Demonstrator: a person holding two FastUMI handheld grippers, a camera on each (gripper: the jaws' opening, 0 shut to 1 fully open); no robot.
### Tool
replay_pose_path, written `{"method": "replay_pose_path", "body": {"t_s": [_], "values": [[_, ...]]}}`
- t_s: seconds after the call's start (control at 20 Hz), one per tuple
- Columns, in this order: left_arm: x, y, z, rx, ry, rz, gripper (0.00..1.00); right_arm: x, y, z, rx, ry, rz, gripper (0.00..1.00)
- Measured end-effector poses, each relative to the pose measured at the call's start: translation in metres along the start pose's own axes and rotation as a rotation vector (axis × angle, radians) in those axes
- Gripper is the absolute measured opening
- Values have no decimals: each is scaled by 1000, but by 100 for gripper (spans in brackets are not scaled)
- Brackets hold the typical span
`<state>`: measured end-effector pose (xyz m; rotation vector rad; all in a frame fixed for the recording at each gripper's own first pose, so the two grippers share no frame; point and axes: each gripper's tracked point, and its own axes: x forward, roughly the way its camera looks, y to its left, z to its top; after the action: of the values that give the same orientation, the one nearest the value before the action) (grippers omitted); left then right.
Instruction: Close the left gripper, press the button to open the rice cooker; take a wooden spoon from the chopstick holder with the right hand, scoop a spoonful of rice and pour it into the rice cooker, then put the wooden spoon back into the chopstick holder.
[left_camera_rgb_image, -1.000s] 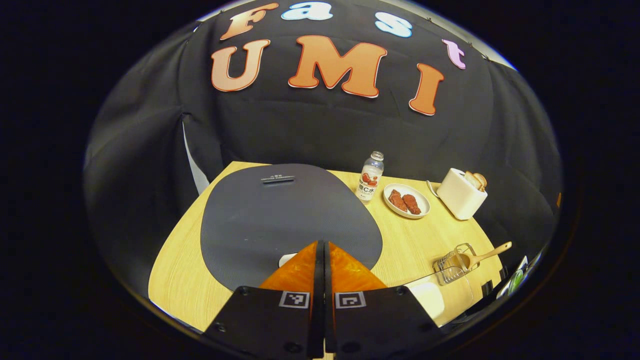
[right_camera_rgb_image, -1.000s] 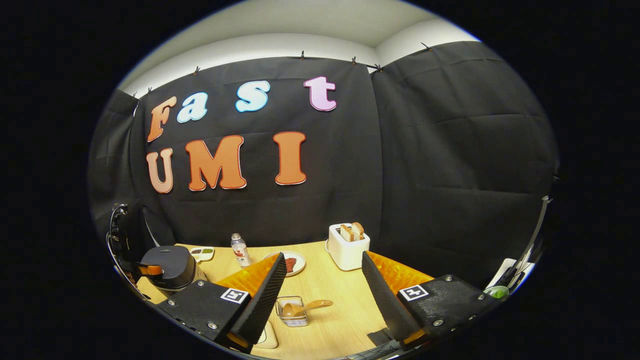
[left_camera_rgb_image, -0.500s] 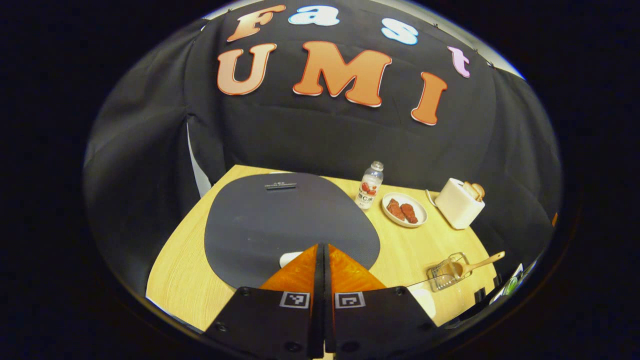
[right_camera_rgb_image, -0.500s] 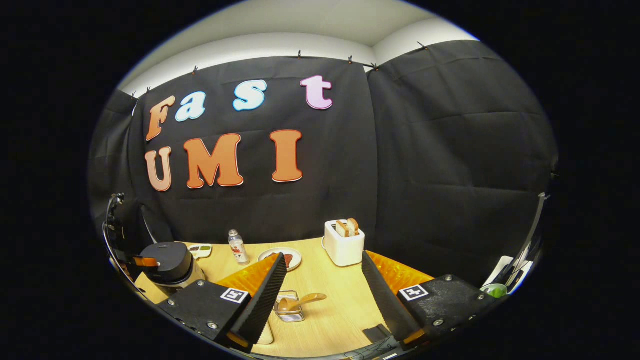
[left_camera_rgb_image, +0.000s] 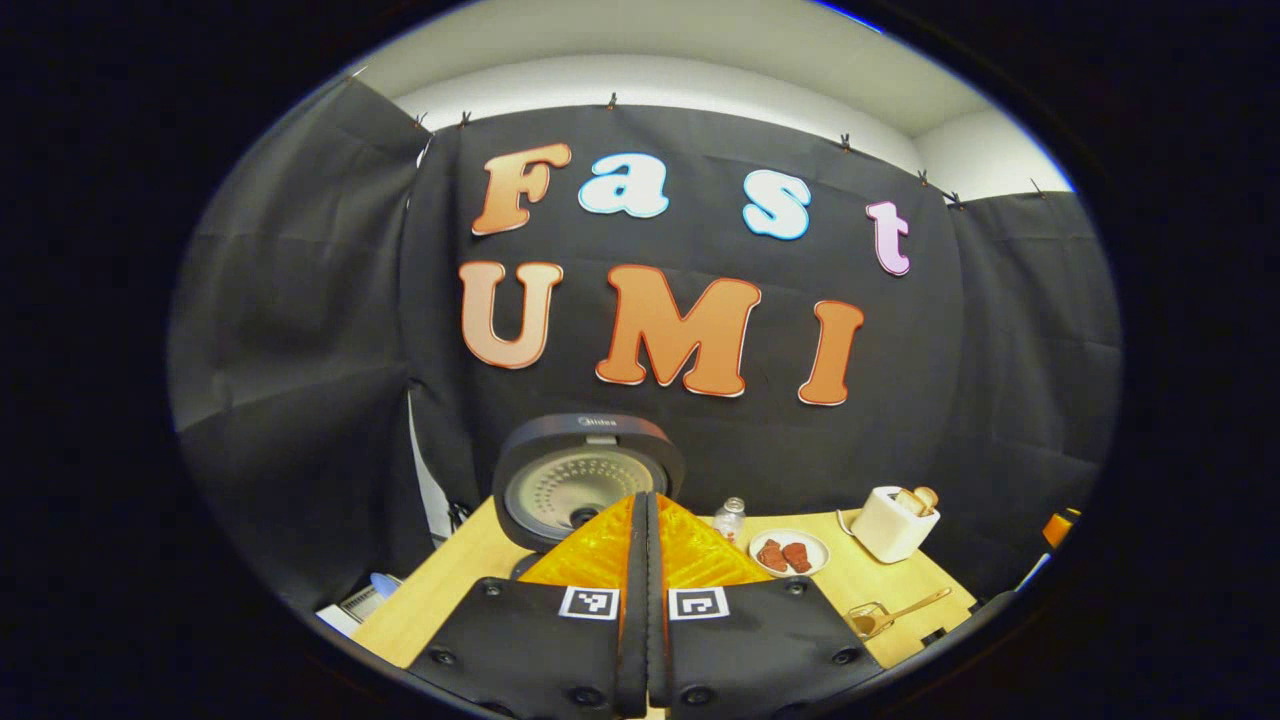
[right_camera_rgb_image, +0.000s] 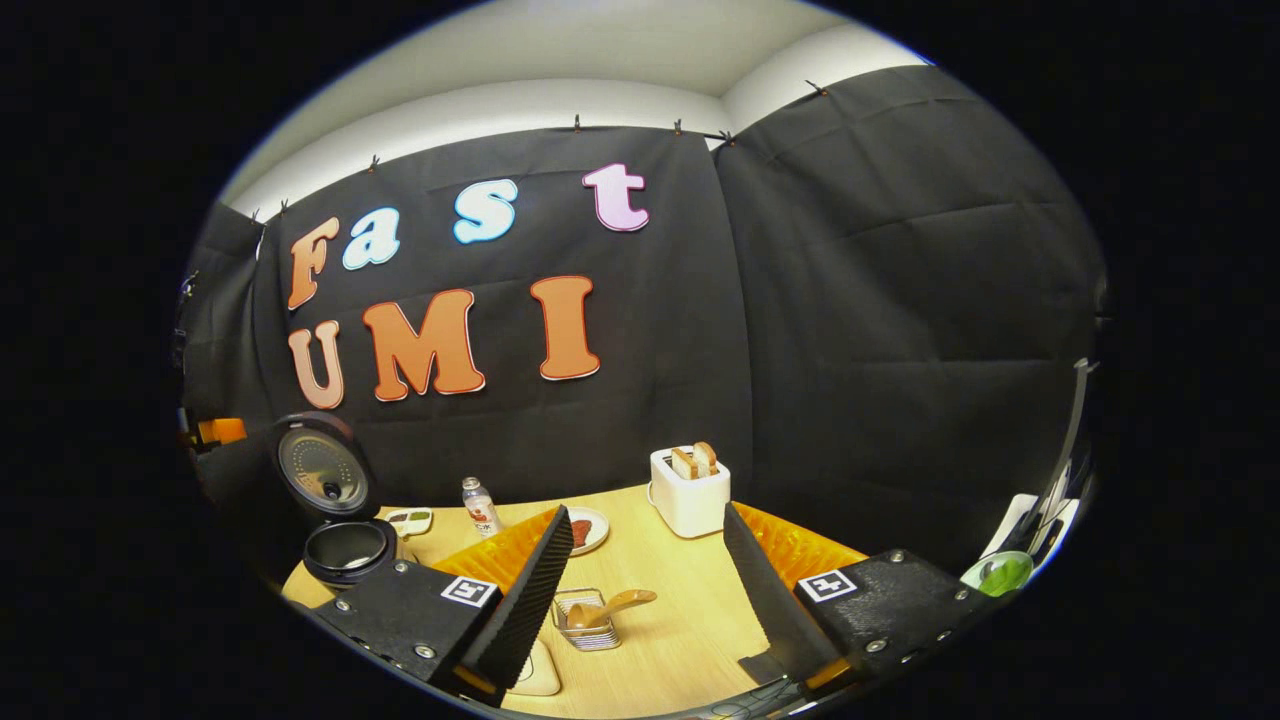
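Lid (right_camera_rgb_image: 322, 467) up on rice cooker (right_camera_rgb_image: 345, 548), button step done. Your left hand-held gripper (left_camera_rgb_image: 647, 520) clenched, empty; right hand-held gripper (right_camera_rgb_image: 648, 545) released. Next: reach wooden spoon (right_camera_rgb_image: 605, 607) in chopstick holder (right_camera_rgb_image: 588, 622), near centre of desk (right_camera_rgb_image: 680, 640).

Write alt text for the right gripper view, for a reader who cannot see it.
The right gripper hangs open above a wooden table, with a wooden spoon lying in a wire chopstick holder between its fingers. Far left, the rice cooker stands with its lid raised; a toaster holding bread sits at the back.
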<state>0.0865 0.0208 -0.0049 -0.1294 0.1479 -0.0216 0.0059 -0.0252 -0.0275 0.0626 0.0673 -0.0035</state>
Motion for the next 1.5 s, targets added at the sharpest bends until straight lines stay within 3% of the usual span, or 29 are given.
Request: {"method": "replay_pose_path", "body": {"t_s": [0.15, 0.3, 0.35, 0.6, 0.7, 1.0, 1.35, 1.4, 1.5], "values": [[-16, 9, 14, 43, -34, 26, 2, 4, 1, -16, 68, 27, 11, 94], [-28, 19, 20, 47, -34, 51, 7, 10, 0, -29, 108, 36, 14, 94], [-33, 22, 20, 36, -40, 56, 3, 14, -2, -34, 113, 35, 12, 94], [-56, 37, 34, 30, -87, 87, 48, 36, -1, -63, 175, 49, 28, 95], [-66, 39, 36, 1, -90, 77, 61, 47, -1, -83, 197, 74, 26, 95], [-94, 83, 42, 33, -135, 219, 100, 80, 4, -144, 233, 172, 19, 95], [-109, 117, 36, 83, -149, 341, 100, 106, 21, -191, 281, 273, 36, 92], [-109, 120, 31, 90, -137, 354, 100, 106, 22, -195, 292, 283, 41, 88], [-107, 122, 24, 94, -115, 369, 100, 113, 25, -197, 310, 293, 46, 68]]}}
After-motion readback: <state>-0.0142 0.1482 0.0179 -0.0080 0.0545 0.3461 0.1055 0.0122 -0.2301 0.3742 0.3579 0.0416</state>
